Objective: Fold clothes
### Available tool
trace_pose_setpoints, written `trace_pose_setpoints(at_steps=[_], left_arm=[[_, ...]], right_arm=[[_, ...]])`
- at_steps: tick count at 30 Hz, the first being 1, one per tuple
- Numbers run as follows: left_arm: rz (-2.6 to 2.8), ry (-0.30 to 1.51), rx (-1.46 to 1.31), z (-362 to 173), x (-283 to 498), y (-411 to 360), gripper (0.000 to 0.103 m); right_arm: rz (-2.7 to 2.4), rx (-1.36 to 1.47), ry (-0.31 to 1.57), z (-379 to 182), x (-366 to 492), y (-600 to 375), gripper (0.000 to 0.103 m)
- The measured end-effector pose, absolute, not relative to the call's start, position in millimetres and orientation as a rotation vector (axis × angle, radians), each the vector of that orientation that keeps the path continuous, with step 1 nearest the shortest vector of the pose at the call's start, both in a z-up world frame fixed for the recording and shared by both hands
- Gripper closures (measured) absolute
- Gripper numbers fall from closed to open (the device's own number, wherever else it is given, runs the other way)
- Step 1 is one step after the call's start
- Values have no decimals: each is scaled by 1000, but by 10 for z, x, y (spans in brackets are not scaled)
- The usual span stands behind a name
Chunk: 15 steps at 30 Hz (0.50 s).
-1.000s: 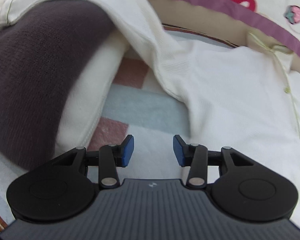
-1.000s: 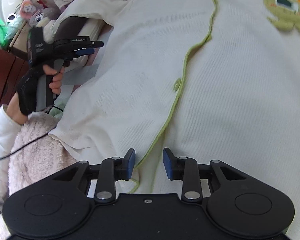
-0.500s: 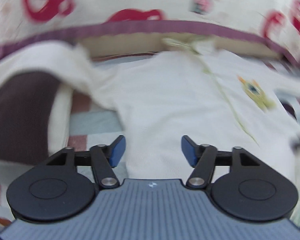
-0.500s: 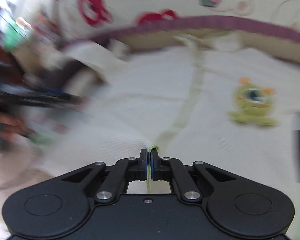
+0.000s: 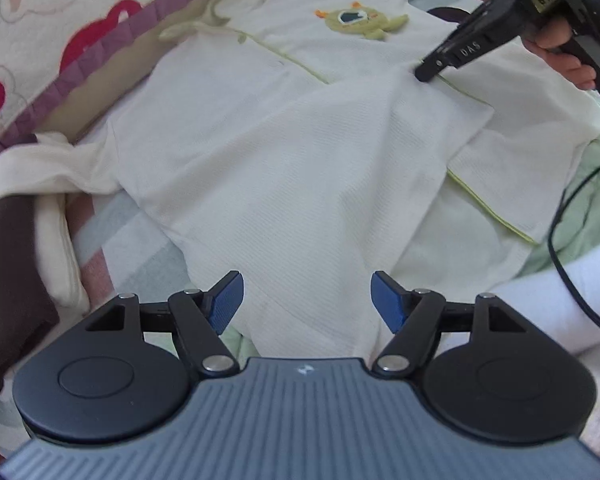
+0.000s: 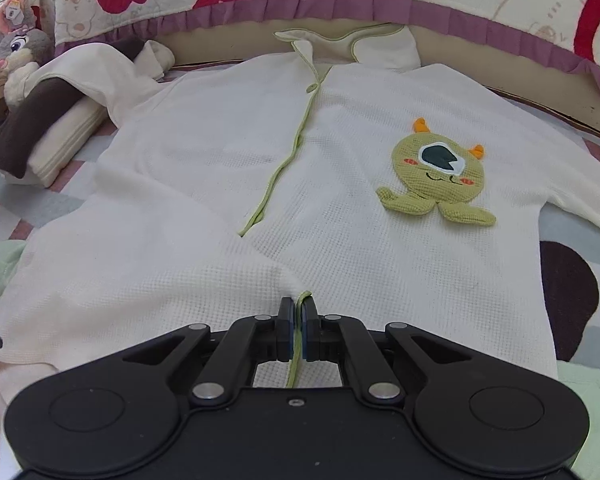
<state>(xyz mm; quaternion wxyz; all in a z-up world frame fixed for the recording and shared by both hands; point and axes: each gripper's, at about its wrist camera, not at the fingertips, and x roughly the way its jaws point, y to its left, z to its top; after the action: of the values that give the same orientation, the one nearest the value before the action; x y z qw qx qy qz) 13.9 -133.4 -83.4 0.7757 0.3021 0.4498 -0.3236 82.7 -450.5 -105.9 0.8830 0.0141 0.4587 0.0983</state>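
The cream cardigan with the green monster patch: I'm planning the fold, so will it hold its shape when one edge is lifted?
Probably not. The cream cardigan already tents and creases where the right hand-held gripper pinches its green-piped edge, so it looks floppy. The waffle knit seems light. The monster patch looks thicker and may stiffen that spot slightly.

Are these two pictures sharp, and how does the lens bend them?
Left wrist view: mostly sharp, slight smear on the blanket at top left; fisheye bends its purple trim into an arc. Right wrist view: crisp, the shirt weave and monster patch clear; the trim bows too. Soft even light, no glare.
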Motion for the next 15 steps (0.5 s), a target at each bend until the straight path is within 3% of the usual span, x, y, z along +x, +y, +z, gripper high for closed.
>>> trace_pose_setpoints(at_steps=[8, 10, 12, 13, 14, 15], left_arm=[[-680, 1183, 705, -1228, 315, -1481, 24], [-736, 1172, 748, -1251, 270, -1547, 30], [-751, 1170, 762, -1231, 234, -1573, 40], [-752, 1171, 753, -1209, 230, -1567, 46], [-753, 1173, 745, -1187, 226, -1560, 62], [-720, 1168, 741, -1173, 233, -1534, 80]], right_arm=[[233, 105, 976, -1101, 903, -4705, 96], [272, 192, 998, -1123, 879, -4801, 90], [332, 372, 1023, -1170, 807, -4960, 87], [368, 485, 1035, -1212, 752, -5040, 77], [401, 588, 1043, -1261, 692, -5111, 65], [425, 668, 1046, -1308, 634, -5166, 62]])
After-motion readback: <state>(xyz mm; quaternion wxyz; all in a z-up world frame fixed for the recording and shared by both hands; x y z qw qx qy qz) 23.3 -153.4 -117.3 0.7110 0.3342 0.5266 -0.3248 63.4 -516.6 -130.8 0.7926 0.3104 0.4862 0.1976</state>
